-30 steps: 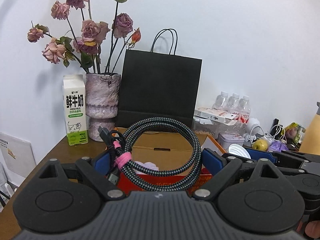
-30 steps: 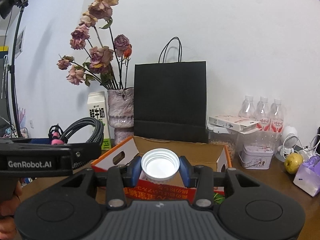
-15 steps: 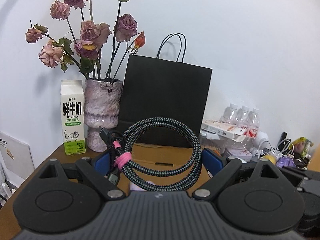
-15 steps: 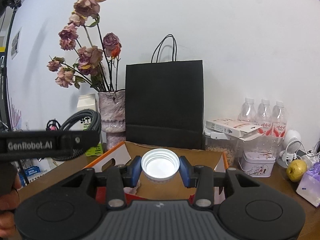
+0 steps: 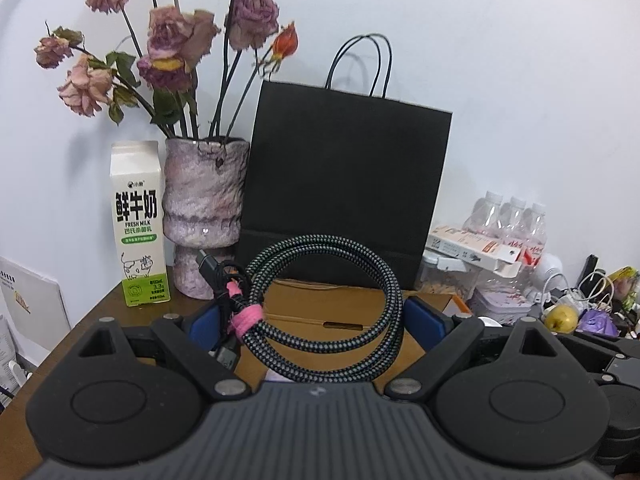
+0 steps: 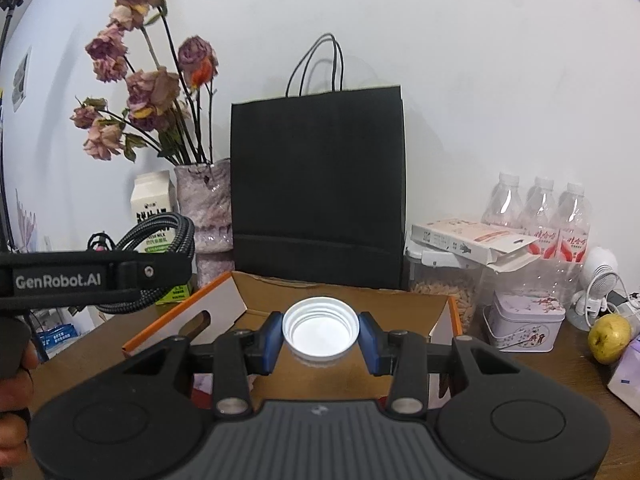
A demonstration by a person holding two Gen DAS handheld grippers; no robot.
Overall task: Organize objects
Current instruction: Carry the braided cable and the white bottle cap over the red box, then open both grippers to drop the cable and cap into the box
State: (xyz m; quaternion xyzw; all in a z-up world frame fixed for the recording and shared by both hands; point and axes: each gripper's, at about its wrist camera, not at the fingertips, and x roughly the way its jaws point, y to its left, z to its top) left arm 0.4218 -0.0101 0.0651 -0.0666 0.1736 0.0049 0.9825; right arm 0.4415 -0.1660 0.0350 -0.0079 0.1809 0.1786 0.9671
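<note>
The left gripper (image 5: 316,314) has its blue-padded jaws closed on a coiled, black-and-teal braided cable bound with a pink tie (image 5: 320,308); the coil stands upright between the pads, its ring facing the camera, the pink tie at about 9 o'clock on the loop. The right gripper (image 6: 320,336) has its jaws clamped on a white, round, ribbed plastic lid (image 6: 320,330), open side facing the camera.

Both loads hang above the open brown cardboard box with orange edges (image 6: 400,300), which sits on the brown wooden tabletop (image 6: 100,340) in front of the black paper bag with cord handles (image 6: 316,184). Seen from the right wrist, the box floor lies straight ahead at 12 o'clock and below the lid, so the right gripper looks the nearer to a drop. The left gripper comes in from 9 o'clock, its cable near the box's left flap. I judge the coming move is a lowering into the box; the wide coil needs the roomier middle
</note>
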